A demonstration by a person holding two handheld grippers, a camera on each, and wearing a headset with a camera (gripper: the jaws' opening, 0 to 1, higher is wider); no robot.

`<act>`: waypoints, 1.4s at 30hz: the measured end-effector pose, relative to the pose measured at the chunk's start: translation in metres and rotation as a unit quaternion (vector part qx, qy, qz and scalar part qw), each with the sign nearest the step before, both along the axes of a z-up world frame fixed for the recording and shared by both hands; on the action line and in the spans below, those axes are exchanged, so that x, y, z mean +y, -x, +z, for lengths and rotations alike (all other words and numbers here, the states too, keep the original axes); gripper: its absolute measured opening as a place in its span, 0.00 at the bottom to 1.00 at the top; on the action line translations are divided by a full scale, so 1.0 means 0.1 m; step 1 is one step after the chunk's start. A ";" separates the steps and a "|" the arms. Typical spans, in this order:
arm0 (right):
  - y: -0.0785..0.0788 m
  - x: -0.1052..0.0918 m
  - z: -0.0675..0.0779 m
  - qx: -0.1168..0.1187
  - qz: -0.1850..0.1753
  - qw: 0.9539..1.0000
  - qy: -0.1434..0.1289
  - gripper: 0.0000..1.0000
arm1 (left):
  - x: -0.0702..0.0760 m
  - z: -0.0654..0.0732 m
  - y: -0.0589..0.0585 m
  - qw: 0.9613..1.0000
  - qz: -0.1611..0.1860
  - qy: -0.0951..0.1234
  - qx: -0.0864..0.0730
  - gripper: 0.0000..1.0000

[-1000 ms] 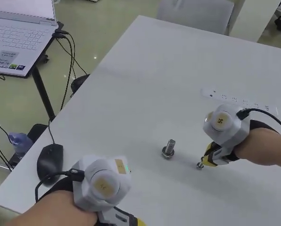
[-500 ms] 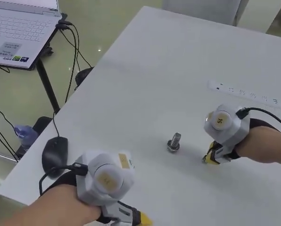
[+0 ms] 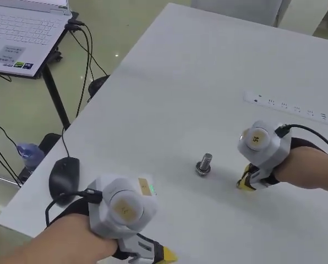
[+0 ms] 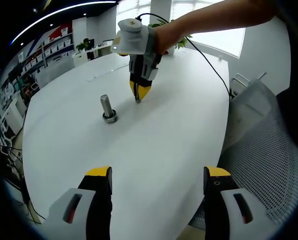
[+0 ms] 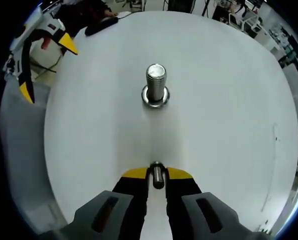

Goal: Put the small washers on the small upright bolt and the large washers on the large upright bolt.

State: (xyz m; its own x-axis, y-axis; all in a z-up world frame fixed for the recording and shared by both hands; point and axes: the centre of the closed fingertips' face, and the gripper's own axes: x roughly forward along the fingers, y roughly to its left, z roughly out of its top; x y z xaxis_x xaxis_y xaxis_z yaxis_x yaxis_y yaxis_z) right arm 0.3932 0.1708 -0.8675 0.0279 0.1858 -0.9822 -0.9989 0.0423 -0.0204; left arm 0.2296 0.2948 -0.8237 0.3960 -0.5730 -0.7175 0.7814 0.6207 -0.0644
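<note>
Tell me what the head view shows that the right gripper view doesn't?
The head view adds an open laptop off the table's edge and a white power strip. The right gripper view adds a close look at the small bolt, pinched by the right gripper. Both share the large upright bolt, the white table and the open left gripper.

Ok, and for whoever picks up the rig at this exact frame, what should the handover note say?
The left gripper is open and empty, over the table's near edge.
The right gripper is shut on the small bolt, upright on the table.
The large bolt stands just beyond, apart, a washer ringing its base; count unclear.
Done: large bolt looks loaded.
Left: small washers; the jaws hide whether any sit on the small bolt, so check first.
</note>
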 end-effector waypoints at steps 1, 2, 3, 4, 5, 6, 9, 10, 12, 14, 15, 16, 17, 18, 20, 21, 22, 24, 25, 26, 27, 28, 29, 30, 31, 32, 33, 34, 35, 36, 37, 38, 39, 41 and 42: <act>0.00 0.00 0.00 0.000 0.000 1.000 0.000 0.14 | 0.00 0.00 0.00 1.000 0.000 0.000 0.000 0.74; 0.00 0.00 0.00 -0.001 0.001 1.000 0.001 0.14 | -0.01 0.00 0.00 1.000 -0.001 0.000 0.000 0.74; 0.00 0.00 0.00 -0.001 0.001 1.000 0.001 0.14 | -0.01 0.00 0.00 1.000 -0.001 0.000 0.001 0.74; -0.01 0.00 0.00 -0.001 0.000 1.000 0.001 0.14 | -0.01 0.00 0.01 1.000 -0.002 0.000 0.001 0.74; 0.00 0.00 0.00 -0.002 0.000 1.000 0.001 0.14 | -0.01 -0.01 0.00 1.000 -0.002 -0.001 0.001 0.73; -0.01 0.00 0.00 -0.002 -0.001 1.000 0.001 0.15 | -0.02 -0.01 0.00 1.000 -0.002 0.000 0.001 0.73; -0.01 -0.01 0.00 -0.004 -0.002 1.000 0.001 0.17 | -0.02 0.00 0.01 1.000 -0.003 0.000 0.001 0.73; -0.02 -0.02 0.00 -0.004 -0.002 1.000 0.001 0.17 | -0.02 0.00 0.01 1.000 -0.003 0.000 0.001 0.73; -0.02 -0.01 0.00 -0.003 -0.004 1.000 -0.002 0.18 | 0.00 0.01 0.01 1.000 -0.003 -0.001 0.000 0.73; -0.02 0.00 0.01 -0.005 -0.005 1.000 -0.005 0.18 | 0.01 0.01 0.01 1.000 -0.003 -0.002 0.000 0.73; -0.02 0.01 0.02 -0.005 -0.006 1.000 -0.008 0.19 | 0.01 0.01 0.01 1.000 -0.003 -0.002 0.000 0.73; -0.03 0.02 0.04 -0.006 -0.006 1.000 -0.011 0.19 | 0.02 0.02 0.01 1.000 -0.002 -0.002 0.000 0.73; -0.03 0.03 0.07 -0.008 -0.006 1.000 -0.015 0.19 | 0.02 0.02 0.01 1.000 -0.003 -0.002 -0.001 0.73; -0.03 0.03 0.09 -0.009 -0.006 1.000 -0.017 0.19 | 0.03 0.02 0.01 1.000 -0.003 -0.002 -0.001 0.73; -0.03 0.06 0.12 -0.011 0.001 1.000 -0.029 0.20 | 0.03 0.03 0.01 1.000 -0.002 -0.002 -0.001 0.73; -0.02 0.06 0.14 -0.011 -0.002 0.999 -0.031 0.20 | 0.03 0.02 0.02 1.000 -0.004 -0.002 0.000 0.73; -0.01 0.05 0.18 -0.013 -0.006 0.999 -0.034 0.21 | 0.03 0.02 0.02 1.000 -0.004 -0.002 0.000 0.73; 0.00 0.04 0.24 -0.013 -0.023 0.998 -0.049 0.23 | 0.03 0.04 0.01 1.000 -0.006 -0.003 -0.003 0.73; 0.01 0.04 0.27 -0.014 -0.028 0.998 -0.056 0.24 | 0.03 0.05 0.01 1.000 -0.005 -0.002 -0.004 0.74; 0.01 0.03 0.32 -0.019 -0.034 0.997 -0.067 0.25 | 0.04 0.06 0.00 1.000 -0.002 0.001 -0.006 0.74; 0.02 0.04 0.36 -0.023 -0.036 0.996 -0.079 0.25 | 0.04 0.07 -0.01 1.000 -0.001 0.003 -0.007 0.75; 0.02 0.08 0.42 -0.033 -0.029 0.994 -0.104 0.25 | 0.04 0.09 -0.02 1.000 0.001 0.007 -0.008 0.75; 0.03 0.06 0.46 -0.037 -0.038 0.992 -0.111 0.26 | 0.04 0.09 -0.03 1.000 0.002 0.009 -0.008 0.75; 0.04 0.04 0.49 -0.038 -0.049 0.992 -0.114 0.28 | 0.04 0.10 -0.03 1.000 0.003 0.010 -0.007 0.75; 0.06 0.02 0.53 -0.039 -0.060 0.990 -0.124 0.30 | 0.03 0.10 -0.03 1.000 0.004 0.011 -0.007 0.75; 0.06 0.02 0.55 -0.040 -0.065 0.989 -0.129 0.31 | 0.03 0.11 -0.04 1.000 0.006 0.015 -0.007 0.75; 0.06 0.00 0.60 -0.044 -0.074 0.987 -0.138 0.32 | 0.03 0.11 -0.04 1.000 0.006 0.016 -0.007 0.76; 0.07 -0.01 0.63 -0.046 -0.079 0.985 -0.145 0.33 | 0.03 0.11 -0.05 1.000 0.006 0.016 -0.009 0.76; 0.07 -0.04 0.67 -0.047 -0.085 0.983 -0.154 0.33 | 0.03 0.12 -0.05 1.000 0.007 0.017 -0.009 0.76; 0.04 -0.06 0.68 -0.049 -0.089 0.982 -0.159 0.34 | 0.03 0.12 -0.05 1.000 0.008 0.020 -0.008 0.76; 0.04 -0.08 0.73 -0.053 -0.098 0.979 -0.169 0.34 | 0.03 0.12 -0.05 1.000 0.009 0.020 -0.007 0.76; 0.04 -0.09 0.77 -0.054 -0.105 0.977 -0.176 0.35 | 0.03 0.12 -0.05 1.000 0.009 0.021 -0.007 0.76; 0.05 -0.10 0.82 -0.054 -0.112 0.975 -0.186 0.35 | 0.03 0.12 -0.05 1.000 0.009 0.021 -0.006 0.75; 0.08 -0.13 0.91 -0.053 -0.123 0.970 -0.201 0.35 | 0.02 0.12 -0.04 1.000 0.007 0.021 -0.004 0.75; 0.10 -0.14 0.94 -0.051 -0.126 0.970 -0.204 0.35 | 0.02 0.13 -0.03 1.000 0.007 0.021 -0.004 0.75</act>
State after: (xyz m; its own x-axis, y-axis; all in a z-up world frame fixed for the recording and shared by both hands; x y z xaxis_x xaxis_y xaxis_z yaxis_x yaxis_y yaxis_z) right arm 0.3835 0.1565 -0.7734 0.2156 0.5331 -0.8181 -0.9496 0.3098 -0.0484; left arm 0.2328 0.2965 -0.8109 0.4094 -0.5969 -0.6900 0.7734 0.6283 -0.0847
